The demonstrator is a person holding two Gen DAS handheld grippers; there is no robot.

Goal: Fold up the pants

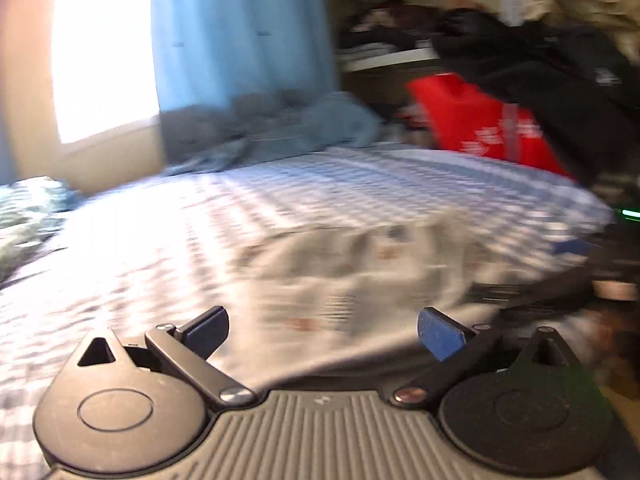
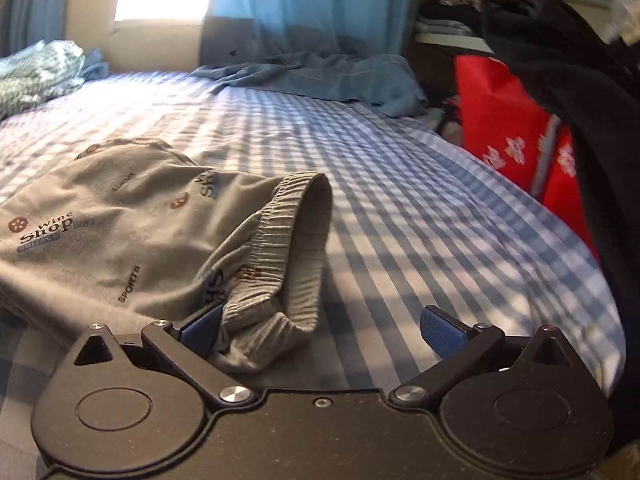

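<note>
Grey pants [image 2: 120, 240] with printed words and small logos lie on the blue checked bed sheet [image 2: 400, 200]. Their ribbed elastic waistband [image 2: 296, 220] stands open in a loop towards me. My right gripper [image 2: 322, 330] is open wide; the waistband's near end rests against its left blue pad [image 2: 202, 326], while the right pad [image 2: 440, 334] is well clear of the cloth. In the blurred left wrist view the same pants [image 1: 360, 264] lie just ahead of my left gripper [image 1: 324, 332], which is open with nothing between its fingers.
A red bag [image 2: 500, 120] stands beyond the bed's right edge, with a dark garment [image 2: 580, 80] hanging over it. Crumpled blue cloth [image 2: 320, 76] lies at the bed's far side under a blue curtain [image 2: 300, 8]. A patterned cloth [image 2: 36, 72] lies far left.
</note>
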